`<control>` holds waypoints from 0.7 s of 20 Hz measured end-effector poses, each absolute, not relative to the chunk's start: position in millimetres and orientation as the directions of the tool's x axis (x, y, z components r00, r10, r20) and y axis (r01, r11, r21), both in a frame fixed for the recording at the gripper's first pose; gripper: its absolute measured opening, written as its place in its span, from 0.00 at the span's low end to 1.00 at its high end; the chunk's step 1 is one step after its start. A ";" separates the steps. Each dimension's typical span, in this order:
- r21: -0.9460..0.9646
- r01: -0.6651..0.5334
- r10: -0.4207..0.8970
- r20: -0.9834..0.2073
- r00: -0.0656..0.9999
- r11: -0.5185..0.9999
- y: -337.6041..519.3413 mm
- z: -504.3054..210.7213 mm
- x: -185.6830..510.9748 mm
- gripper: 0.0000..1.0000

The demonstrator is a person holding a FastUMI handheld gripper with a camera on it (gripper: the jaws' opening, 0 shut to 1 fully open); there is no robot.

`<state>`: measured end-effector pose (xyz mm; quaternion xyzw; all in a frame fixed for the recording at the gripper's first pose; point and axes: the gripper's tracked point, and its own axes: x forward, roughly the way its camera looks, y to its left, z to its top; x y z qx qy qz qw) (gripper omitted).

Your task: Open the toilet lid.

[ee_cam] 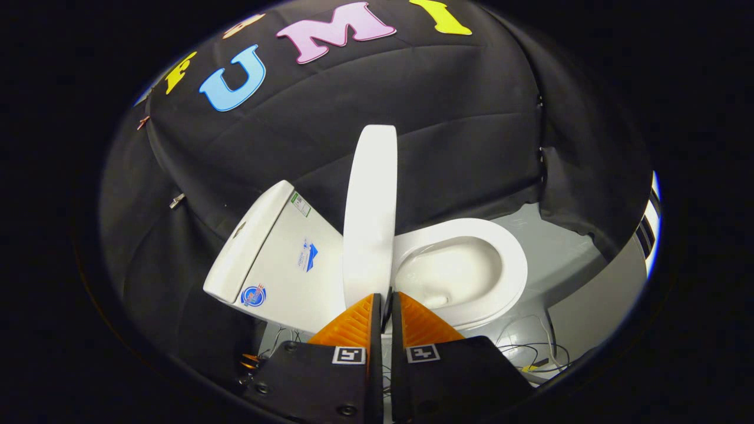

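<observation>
While the fingers [386, 303] pinch the raised toilet lid [370, 212] by its edge, guide it gently back toward the tank [277, 253]

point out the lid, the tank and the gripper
lid [371, 206]: gripper view, middle of its raised white face, edge pinched between the fingers
tank [283, 259]: gripper view, its side wall
gripper [384, 306]: gripper view, midway between fingertips

The white toilet lid [370, 212] stands raised edge-on, beside the open bowl [459, 271].
</observation>
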<state>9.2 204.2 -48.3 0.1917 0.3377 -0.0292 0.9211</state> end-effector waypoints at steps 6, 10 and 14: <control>0.293 0.156 0.072 -0.639 0.766 0.943 235.0 -38.0 14.5 0.11; 0.241 0.175 0.029 -0.661 0.750 0.955 250.3 -36.3 17.8 0.11; 0.188 0.153 0.014 -0.674 0.738 0.970 275.1 -33.2 23.5 0.11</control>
